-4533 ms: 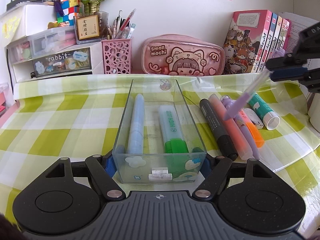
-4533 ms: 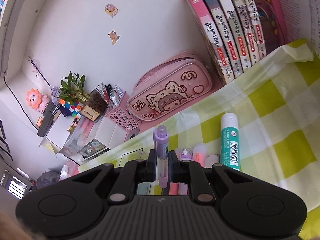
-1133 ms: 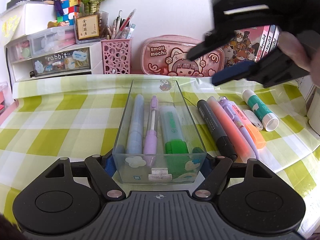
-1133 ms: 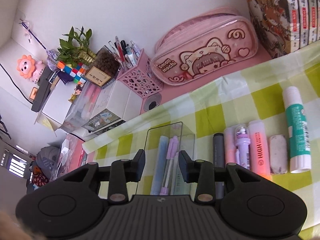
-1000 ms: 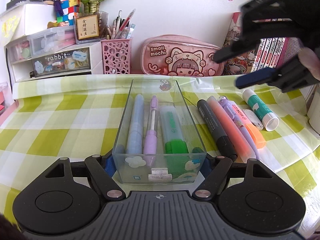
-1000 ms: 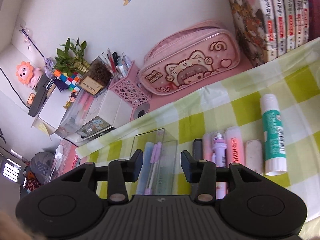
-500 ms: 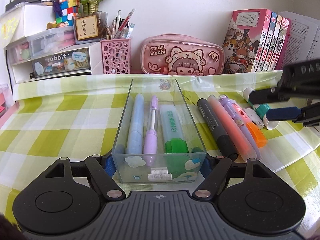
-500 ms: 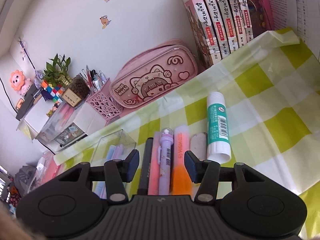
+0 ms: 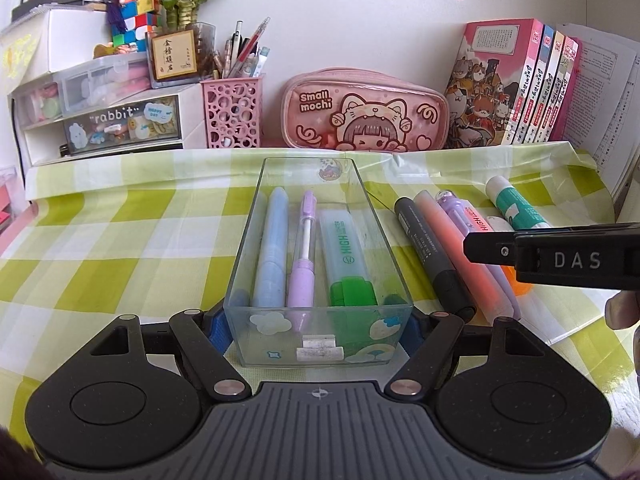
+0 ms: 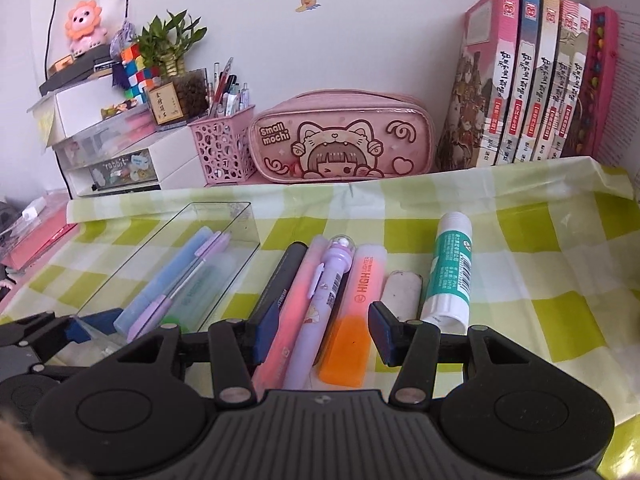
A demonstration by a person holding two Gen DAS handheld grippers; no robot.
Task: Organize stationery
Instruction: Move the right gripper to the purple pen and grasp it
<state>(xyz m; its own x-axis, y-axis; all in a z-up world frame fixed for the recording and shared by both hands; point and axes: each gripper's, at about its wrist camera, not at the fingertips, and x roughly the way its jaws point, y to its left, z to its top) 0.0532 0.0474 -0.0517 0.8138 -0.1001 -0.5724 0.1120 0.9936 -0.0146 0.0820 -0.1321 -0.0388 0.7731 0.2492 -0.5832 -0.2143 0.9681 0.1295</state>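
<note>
A green-checked cloth covers the desk, pencil case and books along its back edge. Left gripper clamps the clear tray mid-desk; its pens lie lengthwise, front to back. Right gripper, jaws parted and empty, hovers over the parallel markers beside the tray.

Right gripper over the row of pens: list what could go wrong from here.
1. The right gripper stands open around three touching things: pink highlighter, purple pen, orange highlighter. Closing may catch more than one.
2. Its fingers could nudge the black marker or eraser.
3. The clear box, clamped by the left gripper, already holds three things, so a drop-in may jam.
</note>
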